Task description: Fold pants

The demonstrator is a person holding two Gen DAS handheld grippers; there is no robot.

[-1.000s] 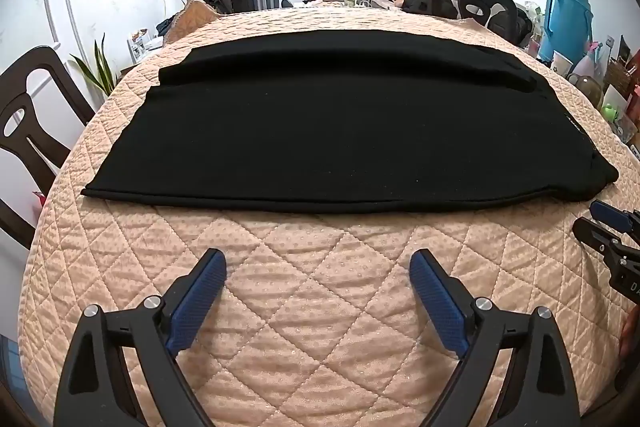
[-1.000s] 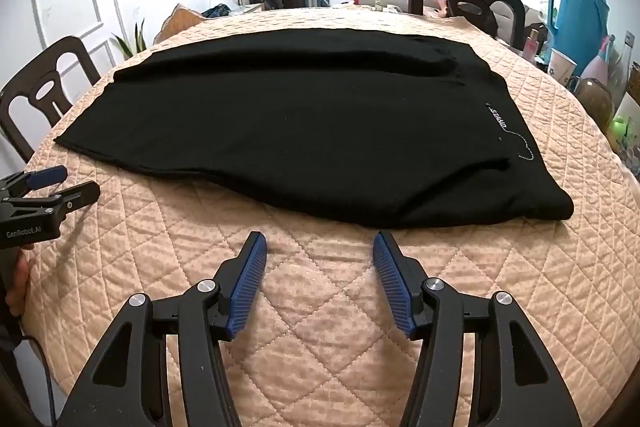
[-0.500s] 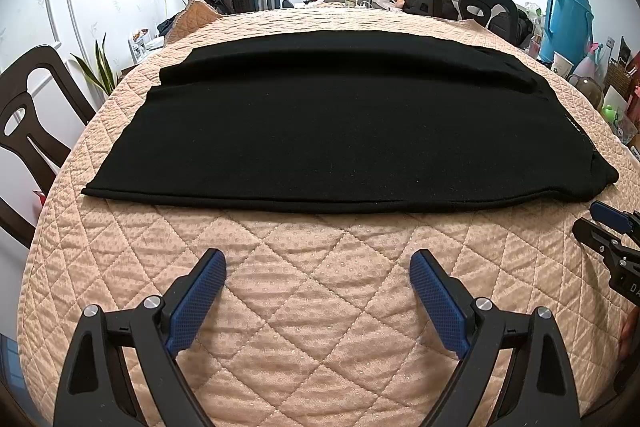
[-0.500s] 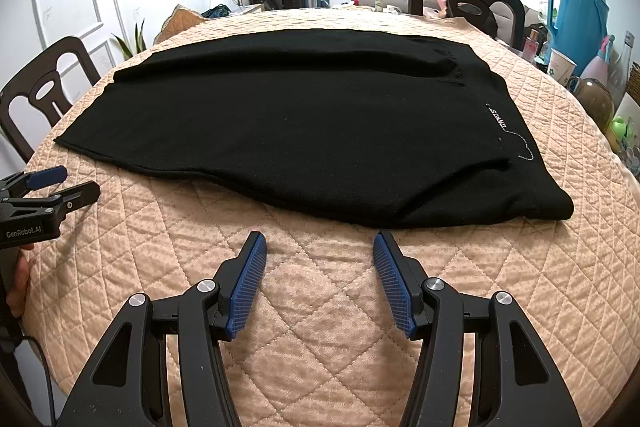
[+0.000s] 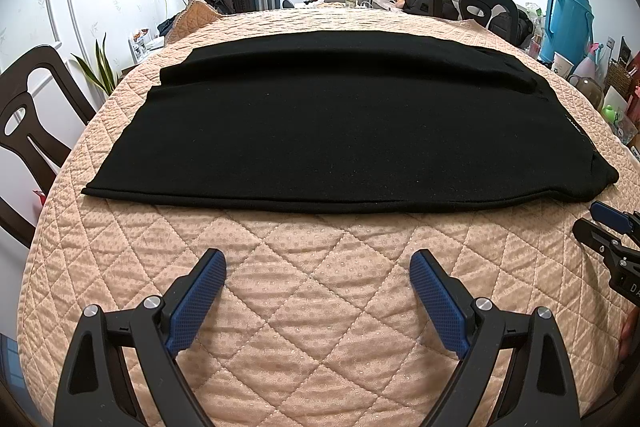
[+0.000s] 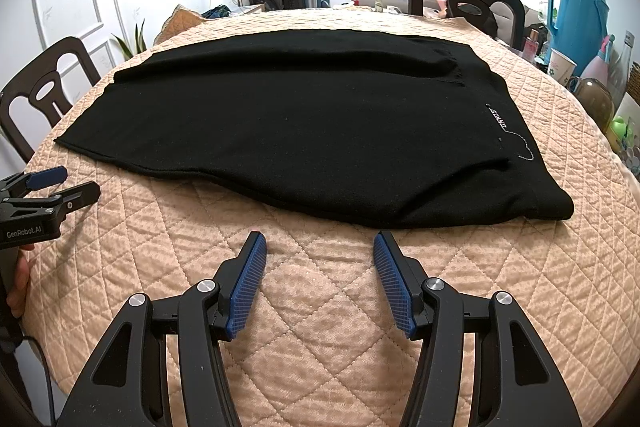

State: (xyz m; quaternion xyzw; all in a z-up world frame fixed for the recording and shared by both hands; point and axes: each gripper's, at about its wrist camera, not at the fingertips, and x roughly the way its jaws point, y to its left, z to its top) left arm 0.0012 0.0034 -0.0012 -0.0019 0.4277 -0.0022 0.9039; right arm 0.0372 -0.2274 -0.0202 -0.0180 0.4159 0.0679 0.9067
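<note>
Black pants (image 5: 340,127) lie flat across a round table with a peach quilted cover (image 5: 312,307), one leg laid over the other, waist to the right with a small white label (image 6: 499,119). They also show in the right wrist view (image 6: 304,131). My left gripper (image 5: 318,263) is open and empty over the cover, just short of the pants' near edge. My right gripper (image 6: 320,241) is open and empty just short of the near edge by the waist end. Each gripper shows at the edge of the other's view.
Dark wooden chairs stand at the left (image 5: 24,131) and at the far side (image 6: 464,3). A blue thermos jug (image 6: 580,11), cups and bottles (image 6: 560,67) crowd the right side beyond the table. A plant (image 5: 100,71) stands by the left wall.
</note>
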